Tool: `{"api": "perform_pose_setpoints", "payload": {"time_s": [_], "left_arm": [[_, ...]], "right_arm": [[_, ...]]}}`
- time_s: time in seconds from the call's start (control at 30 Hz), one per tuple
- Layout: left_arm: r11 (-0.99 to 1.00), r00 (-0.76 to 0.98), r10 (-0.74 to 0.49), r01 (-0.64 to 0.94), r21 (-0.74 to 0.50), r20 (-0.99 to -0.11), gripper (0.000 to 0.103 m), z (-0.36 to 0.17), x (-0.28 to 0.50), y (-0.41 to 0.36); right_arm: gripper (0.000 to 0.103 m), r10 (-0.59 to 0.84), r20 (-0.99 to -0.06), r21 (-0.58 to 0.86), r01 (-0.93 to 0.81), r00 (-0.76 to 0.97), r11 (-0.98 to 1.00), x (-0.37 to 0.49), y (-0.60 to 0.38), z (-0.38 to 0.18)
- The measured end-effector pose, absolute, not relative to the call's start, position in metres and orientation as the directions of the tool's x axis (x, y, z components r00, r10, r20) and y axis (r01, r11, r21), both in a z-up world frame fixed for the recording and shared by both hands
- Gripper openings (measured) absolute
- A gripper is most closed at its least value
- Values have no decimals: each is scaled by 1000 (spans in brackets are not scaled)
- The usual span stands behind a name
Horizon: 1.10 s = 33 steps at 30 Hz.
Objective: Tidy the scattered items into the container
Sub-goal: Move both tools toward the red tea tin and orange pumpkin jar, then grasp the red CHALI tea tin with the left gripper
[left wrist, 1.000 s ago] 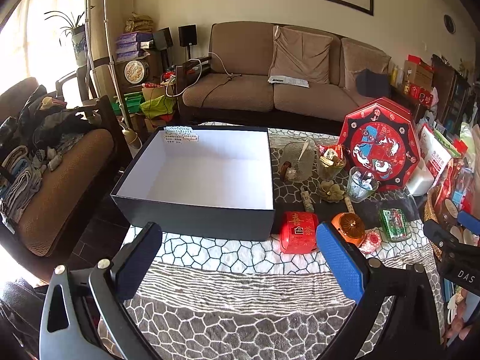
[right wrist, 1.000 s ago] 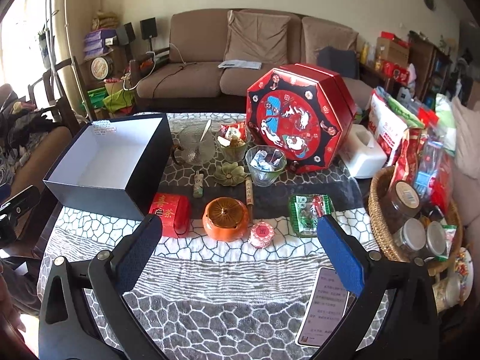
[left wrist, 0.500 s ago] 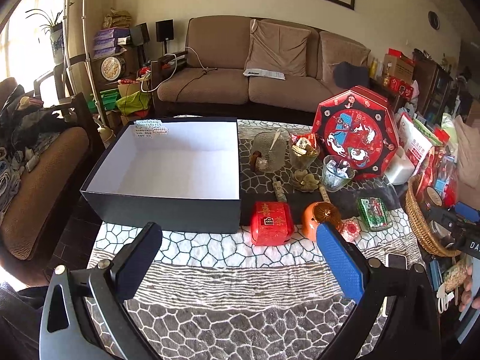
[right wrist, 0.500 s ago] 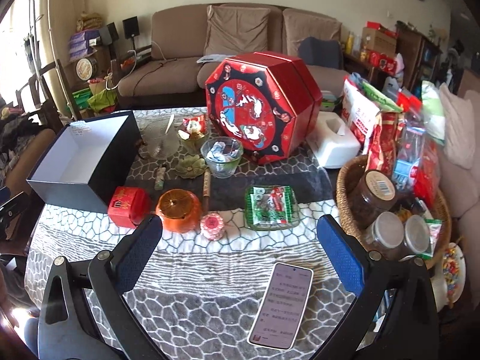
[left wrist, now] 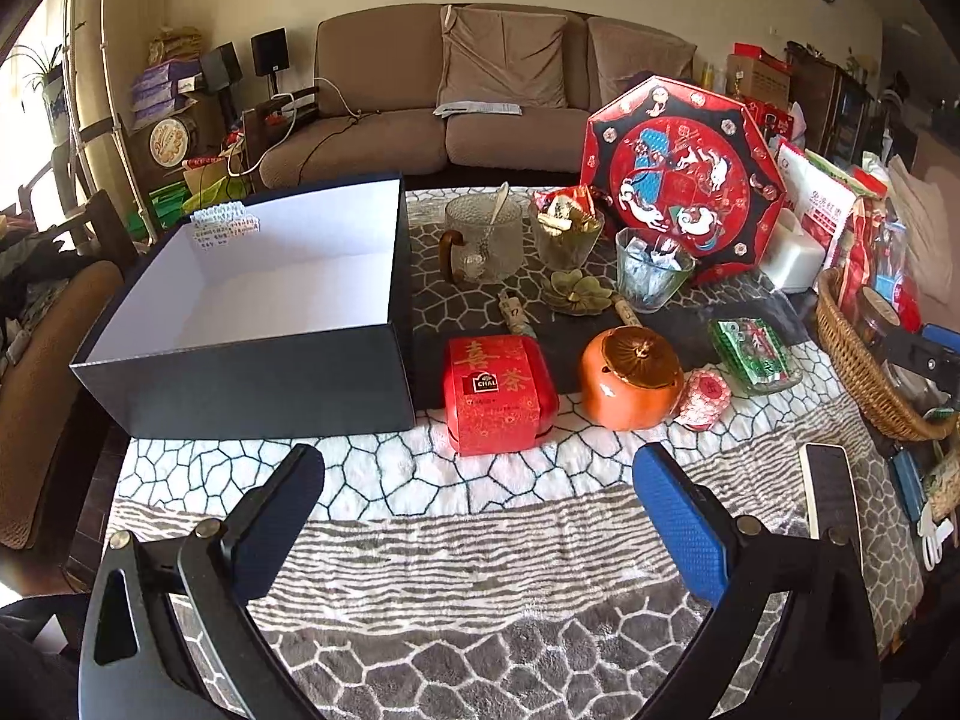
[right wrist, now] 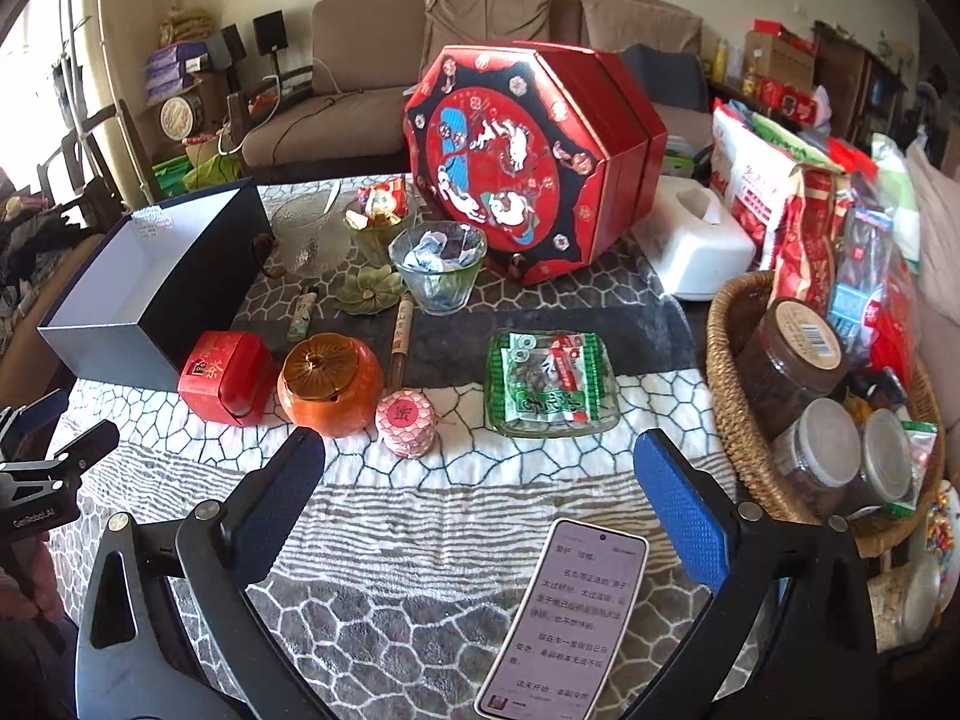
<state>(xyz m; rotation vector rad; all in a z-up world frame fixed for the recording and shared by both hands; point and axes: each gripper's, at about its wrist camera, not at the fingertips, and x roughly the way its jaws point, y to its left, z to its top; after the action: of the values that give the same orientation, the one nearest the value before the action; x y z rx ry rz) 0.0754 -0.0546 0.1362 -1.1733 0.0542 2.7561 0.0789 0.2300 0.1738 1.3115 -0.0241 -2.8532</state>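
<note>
Red and printed "CHAL", the tea box (left wrist: 499, 394) beside the empty dark container (left wrist: 252, 306) on the surface is best taken squarely across its sides by the left tongs (left wrist: 480, 516), which, like the right tongs (right wrist: 480, 516), are spread wide and hold nothing.

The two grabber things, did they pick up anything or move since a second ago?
Both only moved. The left gripper swung right toward the red tea box; the right gripper swung right, bringing the phone into view. Both remain open and empty. The dark box is still empty; nothing on the table shifted.
</note>
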Motion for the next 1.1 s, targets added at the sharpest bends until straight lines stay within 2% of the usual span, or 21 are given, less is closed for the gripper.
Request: {"api": "perform_pose_setpoints", "payload": {"time_s": [0.13, 0.4, 0.57, 0.83, 1.1], "left_arm": [[-986, -668, 160, -146, -83, -727, 103, 117, 65, -55], [-987, -656, 157, -122, -101, -738, 103, 83, 42, -47], [-994, -698, 109, -87, -68, -708, 103, 70, 34, -39], [-995, -726, 78, -17, -96, -684, 103, 49, 20, -32], [-1000, -727, 9, -10, -2, -687, 103, 30, 6, -8]], "right_arm": [[103, -55, -764, 42, 36, -642, -998, 67, 216, 157], [103, -94, -762, 107, 18, -641, -994, 53, 212, 131], [103, -64, -741, 96, -11, -668, -995, 53, 212, 123], [103, -95, -748, 130, -5, -657, -992, 46, 200, 105], [103, -96, -762, 119, 7, -641, -993, 45, 197, 96]]}}
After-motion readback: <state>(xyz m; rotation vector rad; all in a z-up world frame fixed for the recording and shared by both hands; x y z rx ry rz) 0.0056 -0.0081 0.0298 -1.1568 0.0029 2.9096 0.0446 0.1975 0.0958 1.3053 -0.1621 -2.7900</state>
